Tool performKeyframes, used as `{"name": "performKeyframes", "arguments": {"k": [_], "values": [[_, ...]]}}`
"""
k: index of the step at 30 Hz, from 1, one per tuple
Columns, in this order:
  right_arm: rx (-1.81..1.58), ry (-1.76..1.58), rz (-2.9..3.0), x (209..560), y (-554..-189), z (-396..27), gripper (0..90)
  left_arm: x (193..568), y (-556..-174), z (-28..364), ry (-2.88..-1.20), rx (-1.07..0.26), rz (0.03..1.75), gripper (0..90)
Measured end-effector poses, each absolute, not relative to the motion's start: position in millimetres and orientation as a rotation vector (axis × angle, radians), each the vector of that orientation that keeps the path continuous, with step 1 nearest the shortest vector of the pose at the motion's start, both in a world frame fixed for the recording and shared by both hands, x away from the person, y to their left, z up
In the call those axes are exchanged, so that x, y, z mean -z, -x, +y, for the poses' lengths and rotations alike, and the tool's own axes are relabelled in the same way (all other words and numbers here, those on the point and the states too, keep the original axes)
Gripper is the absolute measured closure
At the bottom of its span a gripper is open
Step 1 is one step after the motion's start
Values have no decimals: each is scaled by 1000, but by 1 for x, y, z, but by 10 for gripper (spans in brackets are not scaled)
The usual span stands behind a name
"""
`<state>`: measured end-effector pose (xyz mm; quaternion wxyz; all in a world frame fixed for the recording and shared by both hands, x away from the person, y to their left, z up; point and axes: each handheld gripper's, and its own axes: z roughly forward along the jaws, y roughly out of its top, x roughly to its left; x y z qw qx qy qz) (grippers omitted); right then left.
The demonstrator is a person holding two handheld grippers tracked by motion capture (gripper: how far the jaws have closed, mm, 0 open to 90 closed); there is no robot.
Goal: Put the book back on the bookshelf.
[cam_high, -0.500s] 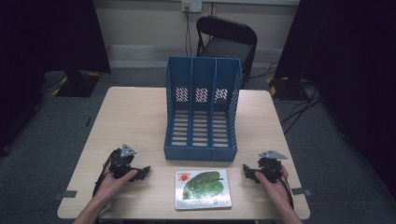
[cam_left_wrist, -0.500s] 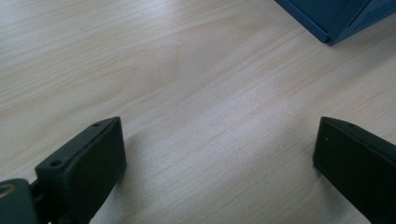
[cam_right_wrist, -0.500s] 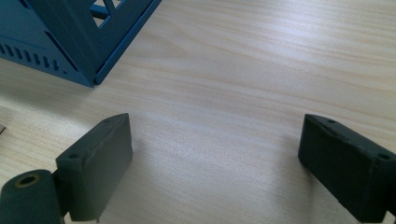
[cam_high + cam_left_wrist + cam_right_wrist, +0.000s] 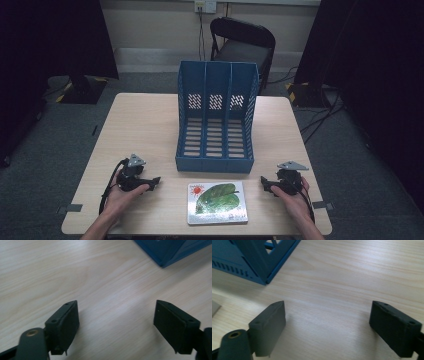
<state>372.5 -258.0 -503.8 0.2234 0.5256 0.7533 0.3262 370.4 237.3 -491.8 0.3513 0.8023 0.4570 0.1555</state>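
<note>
Picture book (image 4: 217,202) lies at six o'clock of the blue file rack (image 4: 216,120), between the released left gripper (image 4: 156,181) and right gripper (image 4: 263,182), unobstructed.

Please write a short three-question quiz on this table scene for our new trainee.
1. True or false: the left gripper holds the picture book.
2. How many compartments does the blue file rack have?
3. Where does the book lie: A, inside the rack; B, flat on the table between the two grippers; C, on the chair?

Key: 1 false, both it and the right gripper are open and empty. 2 three. 3 B.
</note>
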Motion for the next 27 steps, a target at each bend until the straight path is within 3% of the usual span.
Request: {"name": "performKeyframes", "arguments": {"k": [8,11,20,27], "values": [[-987,-1416,2144,490,-359,-245,155,480,-355,218,-2062,-314,1093,266],[-1066,-1378,2189,481,-349,-243,233,478,-352,209,-2062,-268,1052,289],[-1168,-1251,2320,471,-318,-221,230,478,-347,182,-2093,-195,962,274],[-1158,-1133,2465,479,-317,-196,236,482,-348,171,-2092,-82,919,417]]}}
